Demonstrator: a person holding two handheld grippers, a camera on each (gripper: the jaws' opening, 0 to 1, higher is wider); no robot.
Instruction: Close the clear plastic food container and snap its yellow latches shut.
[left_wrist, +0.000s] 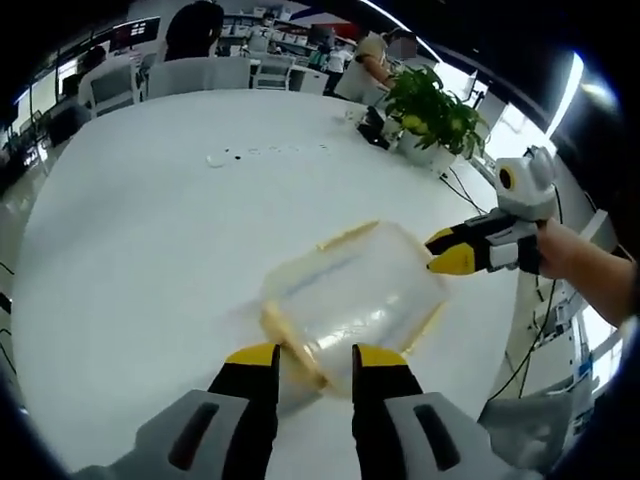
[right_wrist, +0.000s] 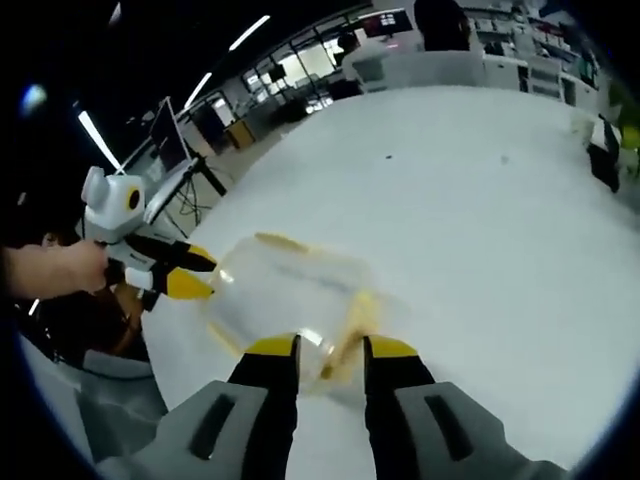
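Between both jaws, container (left_wrist: 352, 298) seemingly blurred.

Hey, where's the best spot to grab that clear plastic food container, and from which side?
Probably by a yellow latch on the rim of the clear container, coming from the near side where the left gripper already sits. The walls look smooth and rounded, so the jaws would likely slip there; the image is blurred, so latch detail is unclear.
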